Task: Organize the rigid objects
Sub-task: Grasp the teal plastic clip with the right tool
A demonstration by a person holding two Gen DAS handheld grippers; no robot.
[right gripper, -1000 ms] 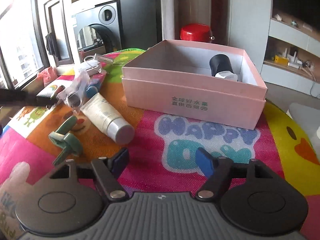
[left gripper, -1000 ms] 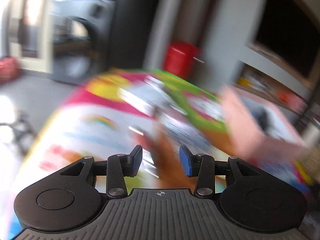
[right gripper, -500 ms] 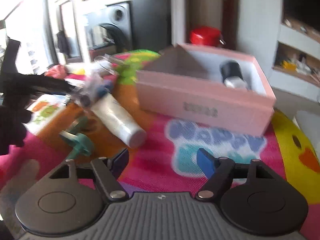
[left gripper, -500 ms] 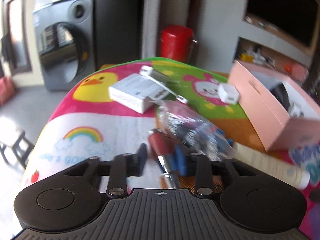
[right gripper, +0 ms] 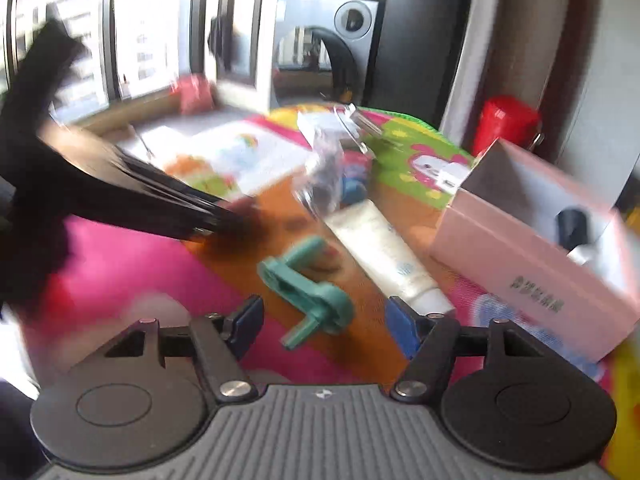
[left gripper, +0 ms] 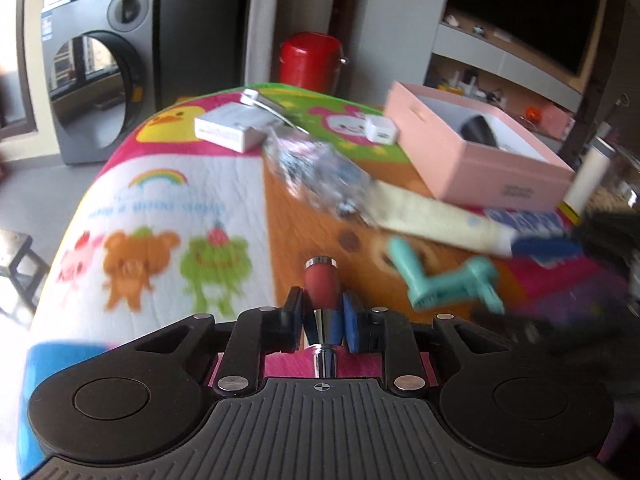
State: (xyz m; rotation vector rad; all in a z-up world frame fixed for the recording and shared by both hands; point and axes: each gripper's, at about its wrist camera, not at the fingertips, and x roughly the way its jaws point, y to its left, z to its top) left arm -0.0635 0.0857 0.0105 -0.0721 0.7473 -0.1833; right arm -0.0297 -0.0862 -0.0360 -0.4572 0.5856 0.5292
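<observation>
Left gripper [left gripper: 322, 317], lower centre of frame, is pinching a red-handled metal tool [left gripper: 322, 285]. Right gripper [right gripper: 325, 325] stands spread above a teal plastic piece [right gripper: 307, 282]. Pink box [right gripper: 536, 257], right of frame, carries dark print, blurred and unreadable; cream tube [right gripper: 382, 252] lies beside it.

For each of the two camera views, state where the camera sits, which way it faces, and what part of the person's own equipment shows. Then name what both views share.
Left wrist: sits on the left hand-held gripper, facing forward over the cartoon blanket; its fingers clamp a red pen-like tool.
Right wrist: sits on the right hand-held gripper, fingers apart, facing the teal plastic piece; the other gripper's blurred black body crosses its left side.
Shared: pink box, teal piece, cream tube, red canister.
</observation>
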